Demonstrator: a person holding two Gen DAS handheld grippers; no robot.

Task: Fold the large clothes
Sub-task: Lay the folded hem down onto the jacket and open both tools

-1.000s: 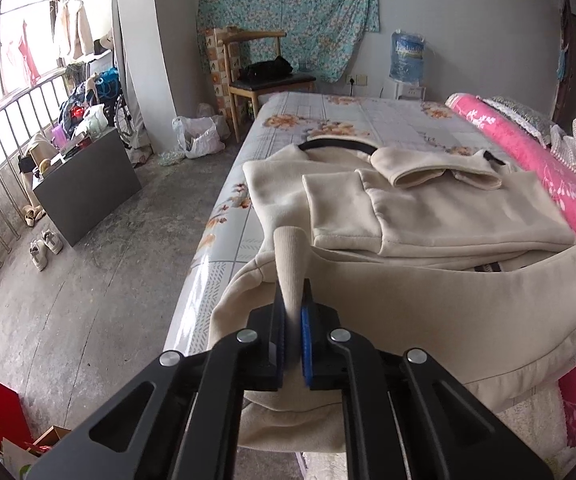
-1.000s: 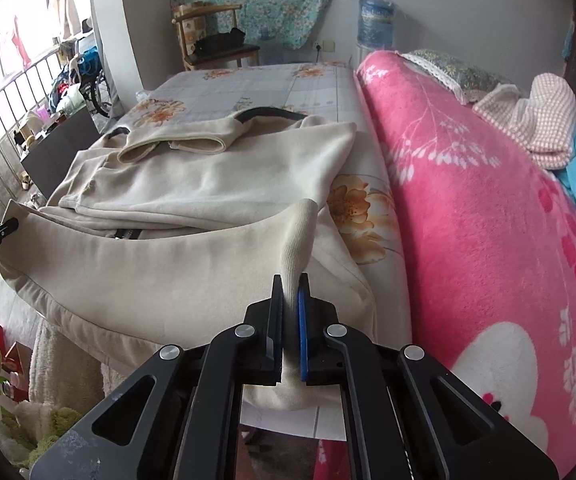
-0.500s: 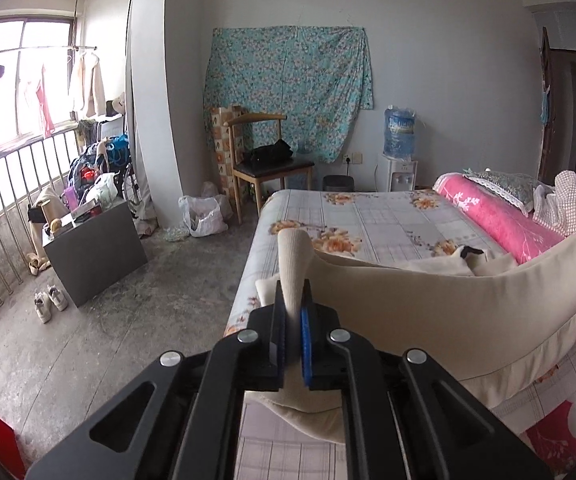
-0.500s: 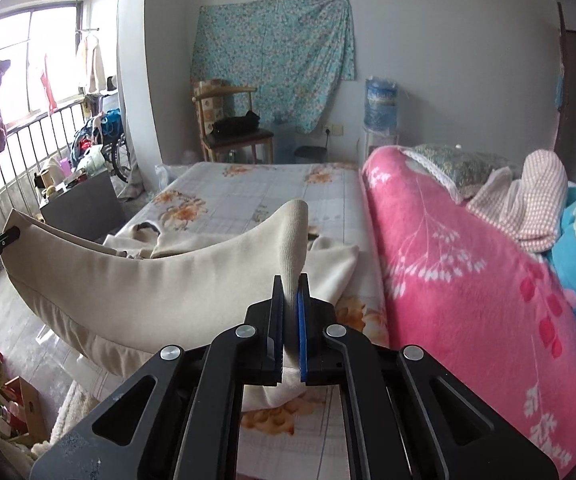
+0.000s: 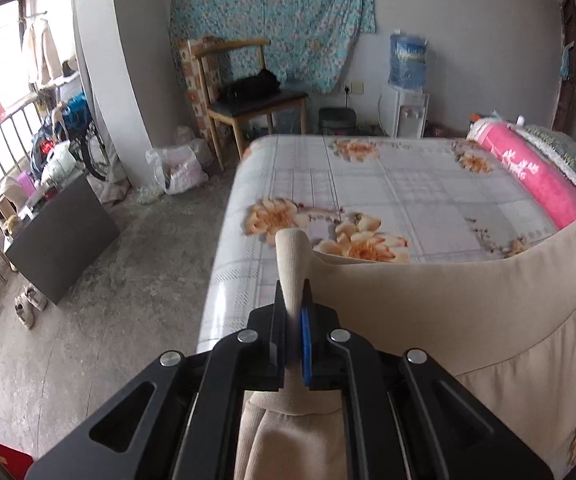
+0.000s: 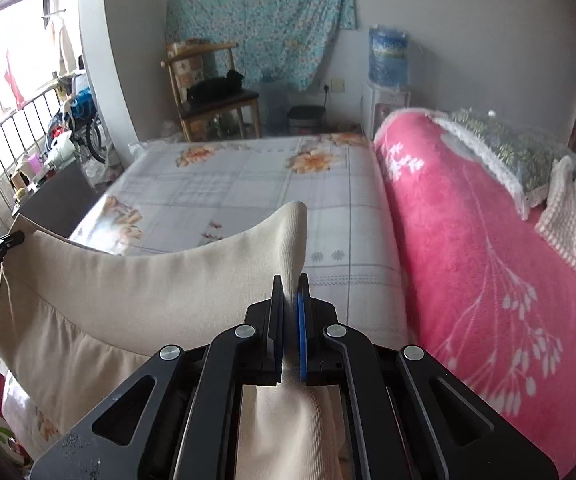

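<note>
Filling the bottom centre of the left wrist view, the left gripper (image 5: 295, 312) has its two fingers clenched on a rolled corner of the beige garment (image 5: 468, 308), which sticks up above the fingertips. From that pinch the garment's ribbed edge runs to the right edge of the frame, with the rest of the cloth hanging below it across the lower right.

At the bottom centre of the right wrist view, the right gripper (image 6: 290, 300) is likewise clamped on the garment's (image 6: 147, 296) other corner. Here the cloth stretches leftward to the far left of the frame, where the black tip of the left gripper (image 6: 9, 238) meets it.

Beyond the garment lies the bed (image 5: 388, 184), its flowered sheet occupying mid-frame in both views. A pink blanket (image 6: 488, 264) runs along the right side, with a pillow (image 6: 504, 148) on its upper part.

Farther back, at upper centre, a wooden chair (image 5: 247, 92) stands before a blue floral cloth (image 5: 271, 16) hung on the wall, and a water dispenser (image 5: 408, 92) stands to the upper right. A dark cabinet (image 5: 63, 236) sits at the left by the window railing.
</note>
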